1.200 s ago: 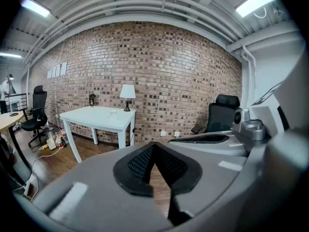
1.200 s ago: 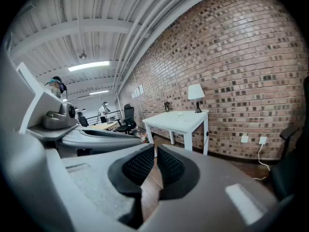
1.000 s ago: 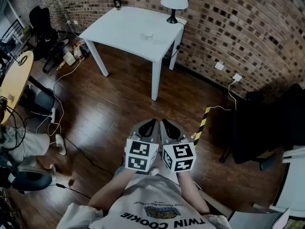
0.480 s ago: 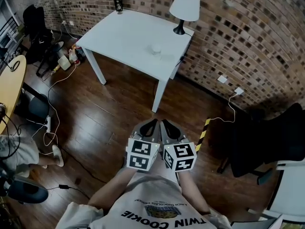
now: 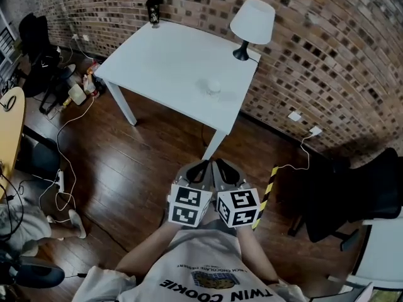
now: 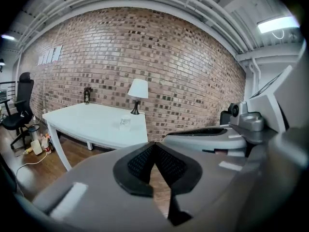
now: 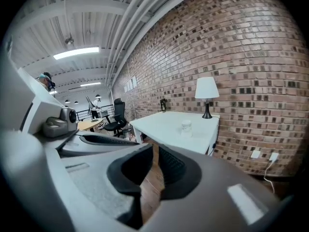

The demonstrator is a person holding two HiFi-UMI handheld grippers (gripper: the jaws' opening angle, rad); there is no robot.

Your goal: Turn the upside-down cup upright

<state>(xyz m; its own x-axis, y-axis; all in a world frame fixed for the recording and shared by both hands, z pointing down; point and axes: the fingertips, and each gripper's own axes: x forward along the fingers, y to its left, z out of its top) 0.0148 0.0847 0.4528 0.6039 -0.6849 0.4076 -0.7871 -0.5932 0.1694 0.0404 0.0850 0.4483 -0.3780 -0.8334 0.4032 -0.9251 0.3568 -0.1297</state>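
Brick wall [image 5: 315, 43] behind white table [image 5: 157, 61]; dark wood floor [image 5: 145, 162] below. Lamp [image 5: 252, 22] at table's far right corner. Left gripper [image 5: 202, 165] and right gripper [image 5: 218, 163] side by side over floor, well apart from table; jaws of both closed to narrow slit, nothing between. Cup [image 5: 214, 87], small and pale, on tabletop near right front edge, apart from lamp; which way up, cannot tell.

Left tool [image 5: 201, 166] and right tool [image 5: 220, 166] closed, side by side

The white counter [image 5: 170, 61] now sits lower and larger in the frame, its near corner closer to centre. The cup [image 5: 214, 87] and lamp [image 5: 252, 21] drop with it, while the yellow table [image 5: 9, 124] slides toward the left edge.
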